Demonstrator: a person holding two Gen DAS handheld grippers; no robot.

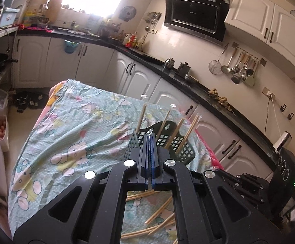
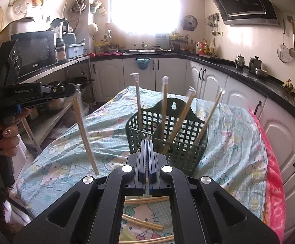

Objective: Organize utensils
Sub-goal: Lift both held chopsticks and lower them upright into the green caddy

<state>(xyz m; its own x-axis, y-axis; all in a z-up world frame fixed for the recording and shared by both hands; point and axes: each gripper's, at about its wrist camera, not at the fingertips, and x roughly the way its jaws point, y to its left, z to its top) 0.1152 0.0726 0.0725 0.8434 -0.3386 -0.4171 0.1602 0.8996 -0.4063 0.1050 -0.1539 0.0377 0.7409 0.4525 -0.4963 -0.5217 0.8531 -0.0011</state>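
Left gripper (image 2: 75, 89) pinches shut on top of one wrapped chopstick (image 2: 85, 134), hanging slanted over cartoon cloth (image 2: 239, 142). Green basket (image 2: 180, 134) on cloth holds four wrapped chopsticks, standing. Right gripper (image 2: 148, 142) closed; whether it holds anything, cannot tell. Loose chopsticks (image 2: 145, 200) lie below.

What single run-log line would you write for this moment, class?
left gripper shut on wrapped chopstick | right gripper shut | basket holds four upright chopsticks | loose chopsticks on cloth
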